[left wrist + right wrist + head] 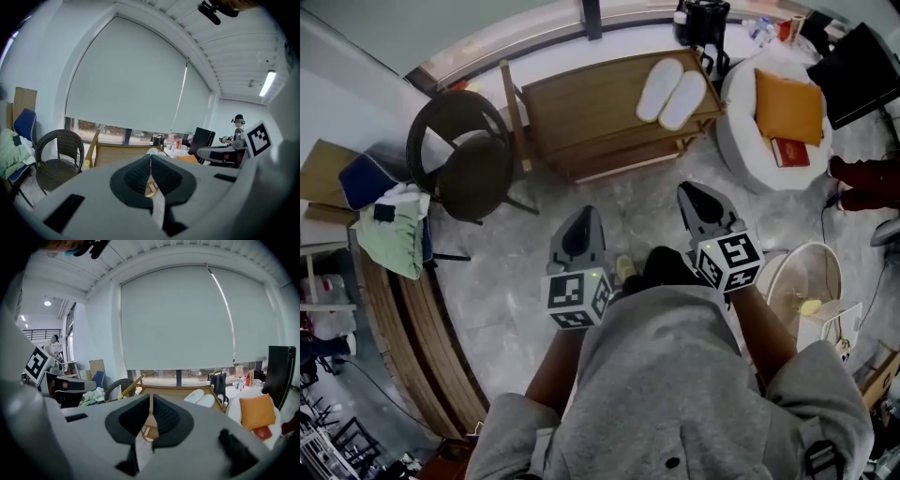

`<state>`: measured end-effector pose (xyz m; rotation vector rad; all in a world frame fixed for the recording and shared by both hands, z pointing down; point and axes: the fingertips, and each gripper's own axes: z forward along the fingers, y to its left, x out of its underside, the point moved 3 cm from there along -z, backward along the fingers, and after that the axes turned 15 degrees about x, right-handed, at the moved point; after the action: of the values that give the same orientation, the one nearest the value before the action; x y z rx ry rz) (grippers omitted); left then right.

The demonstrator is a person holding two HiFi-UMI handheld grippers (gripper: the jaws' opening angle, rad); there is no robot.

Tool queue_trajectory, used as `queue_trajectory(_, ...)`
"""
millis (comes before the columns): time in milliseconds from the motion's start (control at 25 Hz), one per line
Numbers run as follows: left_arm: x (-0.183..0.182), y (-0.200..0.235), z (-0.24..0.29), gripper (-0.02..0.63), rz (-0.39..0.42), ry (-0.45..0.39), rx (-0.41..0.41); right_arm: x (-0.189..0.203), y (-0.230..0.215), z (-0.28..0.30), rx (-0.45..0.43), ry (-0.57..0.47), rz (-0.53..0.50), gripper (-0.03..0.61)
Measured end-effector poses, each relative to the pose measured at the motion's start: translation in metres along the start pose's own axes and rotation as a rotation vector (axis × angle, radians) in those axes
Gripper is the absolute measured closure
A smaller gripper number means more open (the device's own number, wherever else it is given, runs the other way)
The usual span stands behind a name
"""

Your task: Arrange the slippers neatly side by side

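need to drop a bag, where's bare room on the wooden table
The table top is bare from its left edge to the slippers, which fill its right end. The white seat beside it is crowded: cushion, red book.

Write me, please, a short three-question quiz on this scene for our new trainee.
1. True or false: the pair of white fabric slippers lies on the floor.
2. Pick one. The left gripper and the right gripper are: A, each shut on a slipper; B, both shut and empty; C, both wide open.
3. Fill in: in the head view, the slippers lie toward the ___ end of the low wooden table.

Key: 1 false, they lie on the table top; 2 B; 3 right.
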<state>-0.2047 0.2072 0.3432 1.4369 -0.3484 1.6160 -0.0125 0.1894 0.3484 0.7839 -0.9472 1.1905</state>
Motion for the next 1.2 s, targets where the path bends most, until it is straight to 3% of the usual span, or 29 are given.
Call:
queue_trajectory(600,-0.019,0.023,0.027,0.598,0.018,-0.008,-0.021,-0.017,-0.021,0.042,0.015,-0.029,0.002,0.541)
queue_trajectory(1200,-0.055,0.068,0.136,0.598,0.016,0.038,-0.037,-0.037,-0.077,0.143,0.012,0.031,0.038,0.541)
